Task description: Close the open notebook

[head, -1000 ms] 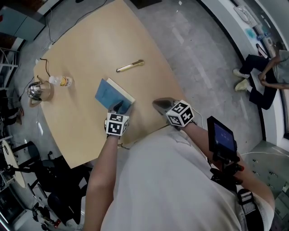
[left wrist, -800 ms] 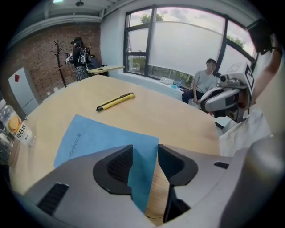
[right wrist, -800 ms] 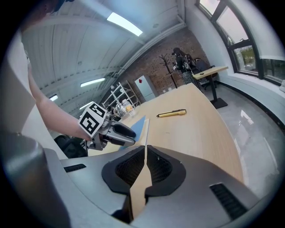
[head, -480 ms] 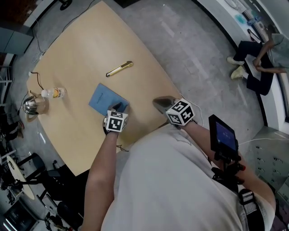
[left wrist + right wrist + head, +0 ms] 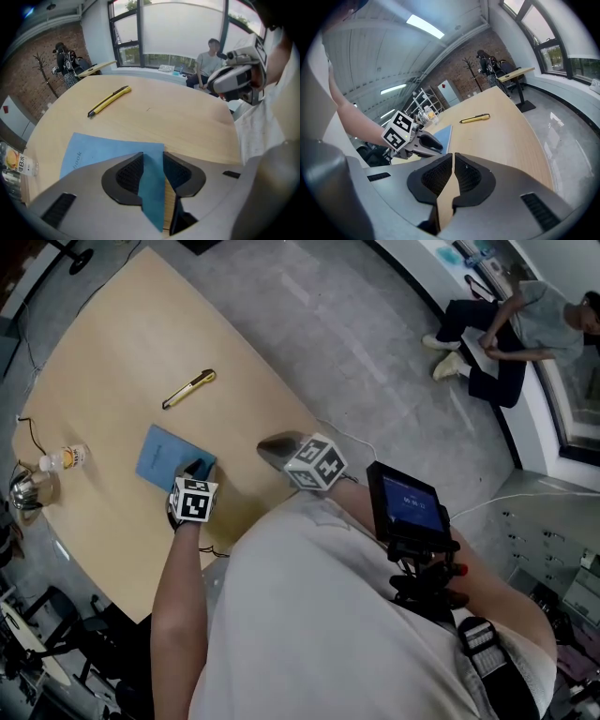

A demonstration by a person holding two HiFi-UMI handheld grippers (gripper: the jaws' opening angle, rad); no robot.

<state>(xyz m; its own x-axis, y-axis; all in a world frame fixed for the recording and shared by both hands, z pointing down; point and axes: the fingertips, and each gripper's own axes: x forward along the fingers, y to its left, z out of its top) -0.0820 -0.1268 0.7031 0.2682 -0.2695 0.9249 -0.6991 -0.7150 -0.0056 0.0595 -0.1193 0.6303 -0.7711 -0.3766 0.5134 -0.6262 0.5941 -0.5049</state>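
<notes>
The notebook (image 5: 161, 456) lies shut and flat on the bench (image 5: 112, 343), blue cover up, near the edge where the person stands. Its long axis seems to run across in front of the left gripper (image 5: 199, 468), with one long edge facing the yellow knife (image 5: 188, 388). The cover's lettering sits by the short end farthest from that gripper.

The left gripper points steeply down at the notebook's near right corner. Its jaws are a narrow gap apart and closing. The blue corner shows through the gap, lying flat under it rather than pinched.

The right gripper (image 5: 270, 446) is just to the right, apart from the notebook. Its jaws are together with nothing in them.

A bottle (image 5: 64, 458) lies on its side at the bench's left edge, and a glass pot (image 5: 23, 488) stands beside it. I cannot make out what is in either. Both are well apart from the notebook, as is the knife beyond it.

A person (image 5: 511, 320) sits by the window.
</notes>
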